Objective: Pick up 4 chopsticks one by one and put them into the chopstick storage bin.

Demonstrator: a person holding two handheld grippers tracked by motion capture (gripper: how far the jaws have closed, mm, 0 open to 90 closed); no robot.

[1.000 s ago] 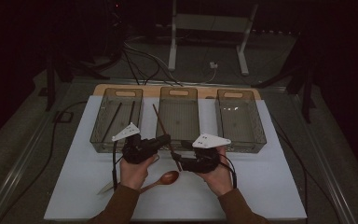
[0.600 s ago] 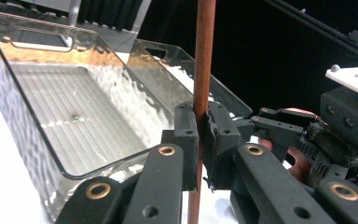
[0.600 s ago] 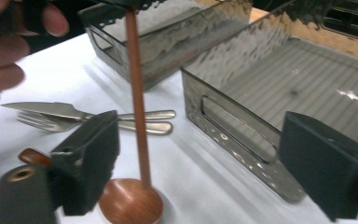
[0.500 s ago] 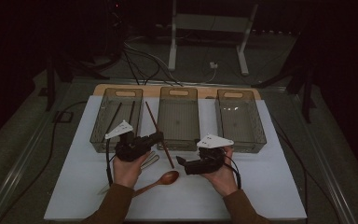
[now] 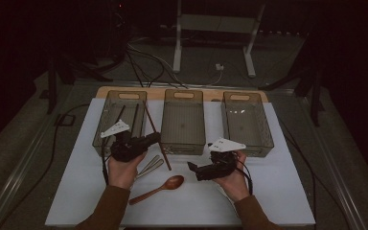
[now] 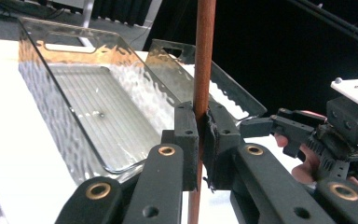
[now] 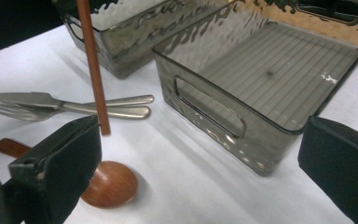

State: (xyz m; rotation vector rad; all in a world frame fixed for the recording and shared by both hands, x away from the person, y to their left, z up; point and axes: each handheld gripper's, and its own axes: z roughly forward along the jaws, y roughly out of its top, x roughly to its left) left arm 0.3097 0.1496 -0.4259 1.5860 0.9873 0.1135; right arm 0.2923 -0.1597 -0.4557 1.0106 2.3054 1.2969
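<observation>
A long brown wooden stick stands tilted between the left bin and the middle bin. My left gripper is shut on its middle. In the left gripper view both pads clamp the stick in my left gripper. My right gripper sits low over the white mat, right of the stick. Its jaws have just been opening and now stand wide apart with nothing between them. The stick's lower end hangs just above the mat, beyond the right gripper's left jaw.
A wooden spoon lies on the white mat near the front. A metal fork and knife lie beside the left hand. A third clear bin stands at the right. The left bin holds a few dark sticks.
The two grippers have drawn apart. The left one moved left and back with the stick. The right one slid right and a little down, its jaws opening off the stick.
</observation>
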